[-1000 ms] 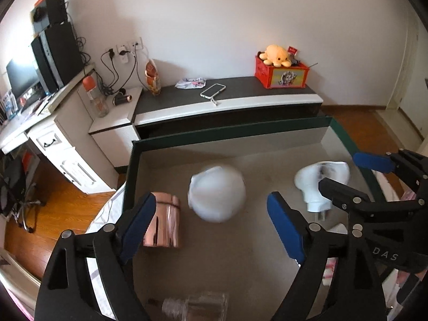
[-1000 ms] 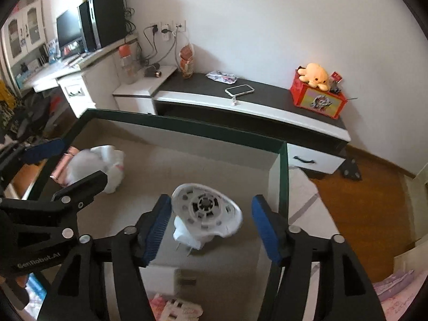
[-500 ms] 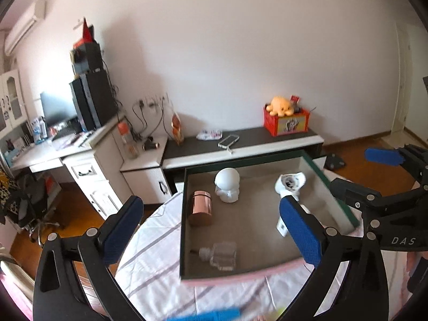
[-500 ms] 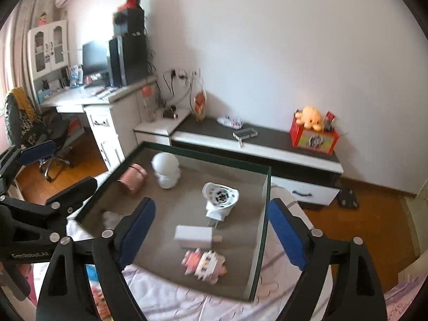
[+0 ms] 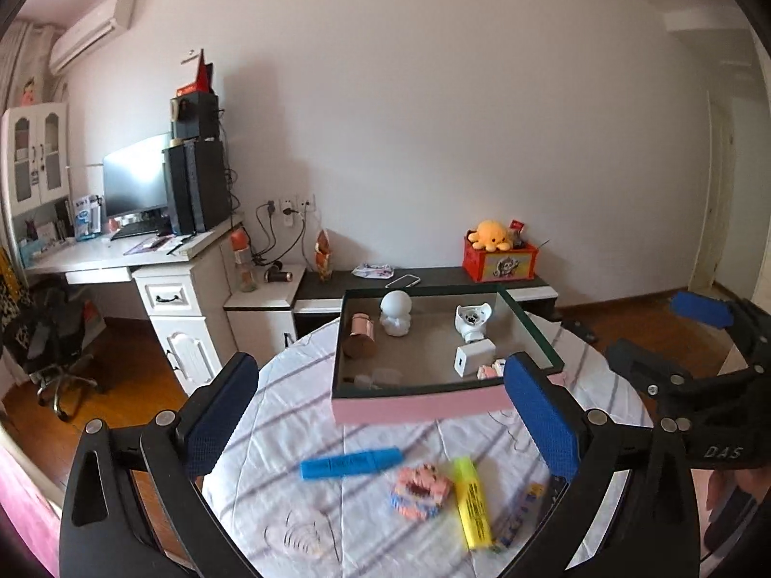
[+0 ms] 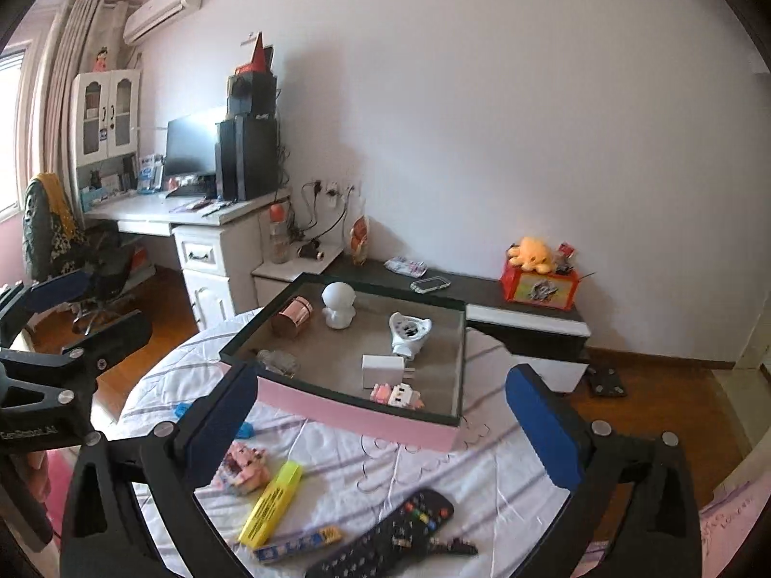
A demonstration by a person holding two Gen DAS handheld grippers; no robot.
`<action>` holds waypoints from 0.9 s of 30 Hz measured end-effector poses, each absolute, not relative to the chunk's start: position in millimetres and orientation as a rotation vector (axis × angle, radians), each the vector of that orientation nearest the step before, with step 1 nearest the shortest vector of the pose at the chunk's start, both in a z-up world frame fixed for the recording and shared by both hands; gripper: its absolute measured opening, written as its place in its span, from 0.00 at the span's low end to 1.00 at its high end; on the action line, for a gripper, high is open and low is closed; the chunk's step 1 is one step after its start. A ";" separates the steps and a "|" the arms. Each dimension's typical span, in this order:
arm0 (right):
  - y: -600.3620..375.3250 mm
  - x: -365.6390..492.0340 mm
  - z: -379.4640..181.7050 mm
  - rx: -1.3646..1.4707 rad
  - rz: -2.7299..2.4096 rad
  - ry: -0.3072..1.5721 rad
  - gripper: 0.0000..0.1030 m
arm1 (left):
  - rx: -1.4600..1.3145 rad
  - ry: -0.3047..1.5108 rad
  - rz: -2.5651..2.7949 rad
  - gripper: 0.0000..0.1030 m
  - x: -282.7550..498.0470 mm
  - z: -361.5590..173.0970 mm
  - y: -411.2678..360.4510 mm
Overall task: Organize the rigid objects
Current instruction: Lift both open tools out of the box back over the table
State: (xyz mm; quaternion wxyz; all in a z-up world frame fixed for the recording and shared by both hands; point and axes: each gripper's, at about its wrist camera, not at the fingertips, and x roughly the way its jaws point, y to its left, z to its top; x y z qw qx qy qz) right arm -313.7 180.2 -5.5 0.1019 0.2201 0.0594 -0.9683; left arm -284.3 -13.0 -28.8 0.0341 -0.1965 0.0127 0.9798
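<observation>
A pink box on the round table holds a white round figure, a copper cup, a white plug device, a white adapter and a clear bottle. In front of it lie a blue marker, a pink block toy, a yellow highlighter and a black remote. My left gripper and right gripper are both open and empty, held above the table's near side.
The table wears a white striped cloth. Behind it stand a low dark cabinet with a phone and a red box, and a white desk with a monitor. An office chair is at left.
Both grippers have pulled up and back from inside the box, empty. The white figure and plug device stay in the box, and the loose items on the cloth have come into view.
</observation>
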 end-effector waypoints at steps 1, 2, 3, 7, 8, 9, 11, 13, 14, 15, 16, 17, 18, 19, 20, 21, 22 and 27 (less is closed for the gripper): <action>180.0 -304.2 -5.1 0.638 -2.857 0.150 1.00 | -0.598 0.046 3.024 1.00 -276.4 -29.5 -13.9; 179.0 -298.1 -4.7 0.637 -2.857 0.140 1.00 | -0.595 0.058 3.029 1.00 -270.3 -29.6 -14.3; 178.2 -290.0 -4.8 0.623 -2.864 0.132 1.00 | -0.584 0.053 3.036 1.00 -262.8 -29.6 -16.1; 174.2 -261.8 -6.9 0.591 -2.892 0.115 1.00 | -0.531 -0.012 3.033 1.00 -234.8 -27.8 -24.0; 174.1 -255.6 -7.6 0.579 -2.894 0.110 1.00 | -0.526 -0.008 3.031 1.00 -229.6 -27.0 -24.9; 174.1 -249.4 -8.4 0.575 -2.894 0.104 1.00 | -0.513 -0.002 3.037 1.00 -224.2 -26.1 -25.7; 174.2 -241.3 -8.8 0.572 -2.896 0.095 1.00 | -0.502 0.018 3.038 1.00 -218.9 -25.5 -24.2; 173.2 -235.2 -9.2 0.571 -2.899 0.093 1.00 | -0.488 0.034 3.036 1.00 -212.5 -25.6 -21.7; 173.4 -233.1 -9.6 0.572 -2.900 0.094 1.00 | -0.486 0.040 3.037 1.00 -210.3 -25.0 -20.5; 173.7 -230.5 -10.4 0.573 -2.900 0.094 1.00 | -0.473 0.036 3.040 1.00 -206.8 -25.3 -19.7; 174.0 -228.2 -10.2 0.568 -2.901 0.090 1.00 | -0.471 0.037 3.030 1.00 -205.5 -25.9 -18.6; 173.8 -226.7 -10.5 0.568 -2.903 0.089 1.00 | -0.478 0.046 3.031 1.00 -204.2 -26.5 -17.1; 174.2 -224.9 -10.9 0.567 -2.905 0.087 1.00 | -0.484 0.060 3.036 1.00 -203.0 -27.2 -15.9; 174.6 -223.9 -11.2 0.569 -2.907 0.086 1.00 | -0.481 0.080 3.042 1.00 -201.4 -27.8 -14.5; 174.0 -222.5 -12.3 0.573 -2.908 0.089 1.00 | -0.479 0.090 3.044 1.00 -200.0 -28.4 -13.6; 173.2 -220.1 -13.3 0.573 -2.909 0.092 1.00 | -0.483 0.094 3.043 1.00 -199.9 -28.9 -12.8; 173.3 -218.2 -14.2 0.573 -2.910 0.093 1.00 | -0.486 0.095 3.042 1.00 -199.5 -29.5 -12.7; 172.6 -217.6 -16.5 0.587 -2.908 0.102 1.00 | -0.510 0.099 3.037 1.00 -200.1 -32.8 -12.7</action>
